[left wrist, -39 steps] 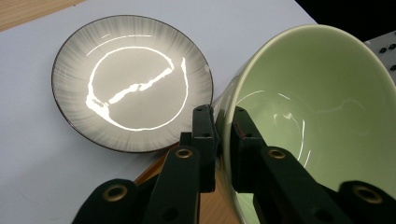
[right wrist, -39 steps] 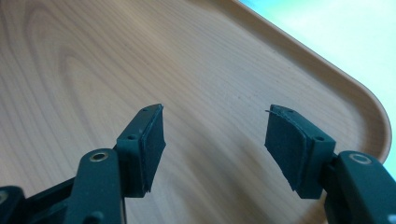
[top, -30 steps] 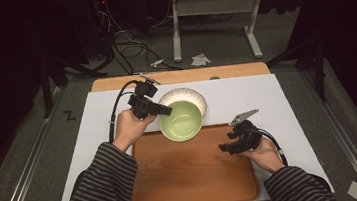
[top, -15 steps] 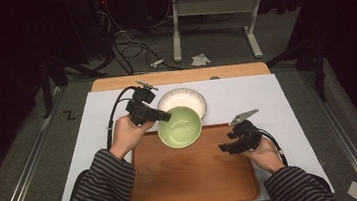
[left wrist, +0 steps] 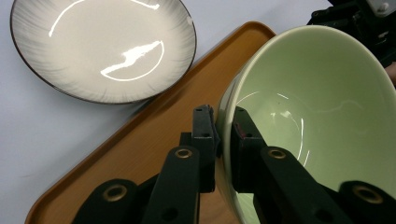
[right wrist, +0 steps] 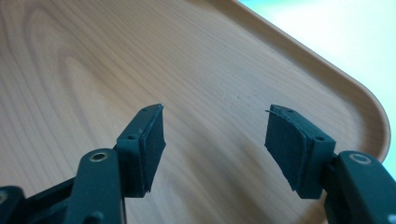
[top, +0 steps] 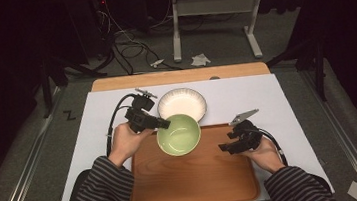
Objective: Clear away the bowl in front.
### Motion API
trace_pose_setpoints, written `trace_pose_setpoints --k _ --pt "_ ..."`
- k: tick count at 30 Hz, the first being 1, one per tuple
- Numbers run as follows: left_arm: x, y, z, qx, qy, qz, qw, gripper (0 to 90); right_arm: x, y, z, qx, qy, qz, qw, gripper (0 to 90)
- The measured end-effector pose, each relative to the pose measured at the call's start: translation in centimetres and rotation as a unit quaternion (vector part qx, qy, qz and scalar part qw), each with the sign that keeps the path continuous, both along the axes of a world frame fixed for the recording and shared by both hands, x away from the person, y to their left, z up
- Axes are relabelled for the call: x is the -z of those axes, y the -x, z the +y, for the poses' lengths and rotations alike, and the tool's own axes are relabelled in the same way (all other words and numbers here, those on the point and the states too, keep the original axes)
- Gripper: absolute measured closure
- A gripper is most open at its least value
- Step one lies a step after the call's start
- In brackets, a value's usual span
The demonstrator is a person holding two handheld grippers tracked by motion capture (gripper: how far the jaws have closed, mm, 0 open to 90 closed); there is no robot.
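Green bowl [left wrist: 322,126] rim pinched between left gripper [left wrist: 223,140] fingers, right gripper [right wrist: 215,149] fingers apart

Pale green bowl [top: 178,133], empty, tilted, over the wooden tray's far edge

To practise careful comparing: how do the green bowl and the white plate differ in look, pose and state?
The green bowl is deep and plain pale green; the white plate is shallow, with a dark rim. The bowl is clamped by its rim in the left gripper, over the wooden tray; the plate lies flat and unheld on the white table cover, beside the tray. Both are round, glossy and empty.
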State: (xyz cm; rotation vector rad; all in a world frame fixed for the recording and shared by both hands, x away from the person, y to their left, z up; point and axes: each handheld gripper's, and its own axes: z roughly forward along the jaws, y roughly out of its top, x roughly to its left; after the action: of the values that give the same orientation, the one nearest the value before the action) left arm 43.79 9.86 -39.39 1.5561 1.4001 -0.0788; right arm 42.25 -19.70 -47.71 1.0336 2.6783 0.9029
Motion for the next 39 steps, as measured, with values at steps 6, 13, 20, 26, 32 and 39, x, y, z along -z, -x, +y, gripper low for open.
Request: trace_pose_setpoints --k 6,13,20,26,32,39 --pt "0.7 0.3 -0.1 0.001 -0.006 0.004 1.0 83.0 0.0 0.0 0.0 -0.001 0.001 0.0 1.0 39.1" --pt "1.9 0.5 -0.5 0.003 -0.02 0.011 0.9997 83.0 0.0 0.0 0.0 0.001 0.0 0.0 1.0 39.1" --pt "3.2 0.5 -1.0 0.008 -0.036 0.017 0.9992 82.9 0.0 0.0 0.0 0.001 0.0 0.0 1.0 39.1" --pt "4.0 0.5 -1.2 0.01 -0.039 0.027 0.9988 82.8 0.0 0.0 0.0 0.0 -0.001 0.002 1.0 39.1" --pt "4.7 0.5 -1.8 0.014 -0.044 0.031 0.9984 82.6 0.0 0.0 0.0 -0.002 0.001 -0.001 1.0 39.1" --pt "5.4 0.2 -2.4 0.018 -0.049 0.041 0.9978 82.7 0.0 0.0 0.0 0.0 0.0 0.0 1.0 39.1"
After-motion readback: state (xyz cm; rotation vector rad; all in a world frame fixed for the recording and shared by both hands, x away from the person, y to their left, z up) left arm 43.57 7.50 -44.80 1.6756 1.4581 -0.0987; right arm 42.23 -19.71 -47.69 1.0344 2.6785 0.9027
